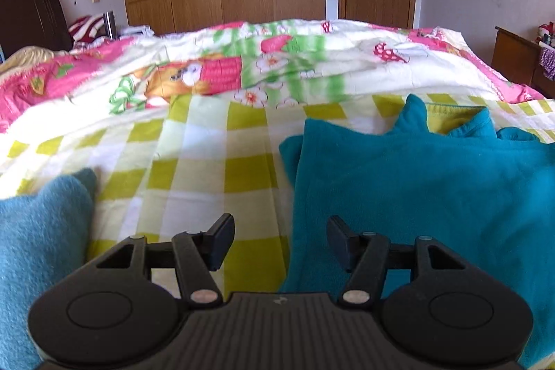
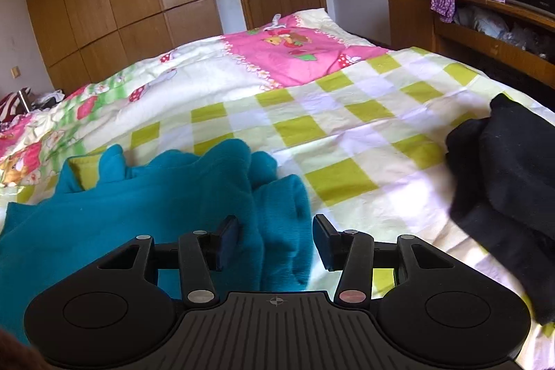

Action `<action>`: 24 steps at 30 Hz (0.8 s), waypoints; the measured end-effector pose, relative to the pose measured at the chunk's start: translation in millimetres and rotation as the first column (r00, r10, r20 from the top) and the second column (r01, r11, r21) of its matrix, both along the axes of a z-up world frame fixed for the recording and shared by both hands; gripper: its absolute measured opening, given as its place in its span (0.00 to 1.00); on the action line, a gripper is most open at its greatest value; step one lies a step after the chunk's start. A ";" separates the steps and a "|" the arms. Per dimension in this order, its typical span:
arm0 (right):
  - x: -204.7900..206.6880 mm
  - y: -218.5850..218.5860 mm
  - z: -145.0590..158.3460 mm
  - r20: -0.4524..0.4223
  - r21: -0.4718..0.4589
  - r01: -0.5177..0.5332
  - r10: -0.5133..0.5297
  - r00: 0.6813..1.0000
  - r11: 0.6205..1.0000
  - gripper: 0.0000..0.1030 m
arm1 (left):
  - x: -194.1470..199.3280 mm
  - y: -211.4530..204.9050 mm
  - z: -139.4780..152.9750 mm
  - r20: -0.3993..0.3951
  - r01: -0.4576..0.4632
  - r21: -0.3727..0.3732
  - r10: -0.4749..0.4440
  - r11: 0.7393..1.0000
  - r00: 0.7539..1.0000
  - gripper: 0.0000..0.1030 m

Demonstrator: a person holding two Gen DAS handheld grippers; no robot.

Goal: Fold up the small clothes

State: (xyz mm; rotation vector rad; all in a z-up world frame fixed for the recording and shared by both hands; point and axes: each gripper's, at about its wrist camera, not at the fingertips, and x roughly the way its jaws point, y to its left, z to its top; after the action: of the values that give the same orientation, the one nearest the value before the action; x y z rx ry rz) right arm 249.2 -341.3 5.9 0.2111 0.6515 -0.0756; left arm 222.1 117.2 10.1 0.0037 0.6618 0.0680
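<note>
1. The bed [image 1: 208, 169] is carrying the teal garment [image 1: 416, 189], filling the right half of the left view.
2. The left gripper [image 1: 279, 241] is hovering at its left edge, jaws spread, pinching nothing.
3. The right gripper [image 2: 275, 243] is straddling its right lobe, pads apart.
4. Only the right view is showing black clothing [image 2: 510, 189]; only the left, a paler blue piece [image 1: 38, 245].
</note>
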 end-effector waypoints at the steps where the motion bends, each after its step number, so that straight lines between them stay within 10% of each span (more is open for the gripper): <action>1: -4.3 0.1 0.9 0.010 0.008 -0.001 0.001 1.000 1.000 0.47 | 0.5 -2.0 -0.3 0.005 -0.001 0.012 0.001 1.000 1.000 0.72; 9: 1.7 9.0 -15.4 -0.020 0.070 -0.043 0.044 0.999 0.997 0.51 | 10.1 -9.6 -24.7 -0.095 0.026 0.048 -0.022 0.998 0.995 0.73; 13: 18.0 -4.8 -21.5 -0.082 0.101 0.002 0.007 0.997 0.995 0.12 | 9.7 -6.2 -12.4 -0.055 0.003 -0.027 -0.005 1.000 0.999 0.73; 15: 20.9 -11.7 -23.6 -0.085 0.133 0.023 -0.012 0.996 0.991 0.09 | 4.1 -10.4 -5.2 -0.002 0.013 -0.004 -0.013 1.000 1.000 0.74; 24: 1.2 -7.6 -16.0 -0.046 0.132 0.036 -0.030 0.999 0.991 0.22 | 2.5 0.4 -29.3 -0.084 -0.006 -0.073 0.000 0.997 0.996 0.80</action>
State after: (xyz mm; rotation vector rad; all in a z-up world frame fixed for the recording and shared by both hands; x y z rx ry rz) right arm 250.3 -348.9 -10.1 0.3496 0.6974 -0.0687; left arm 224.7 117.6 -19.2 -0.0653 0.7479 0.0469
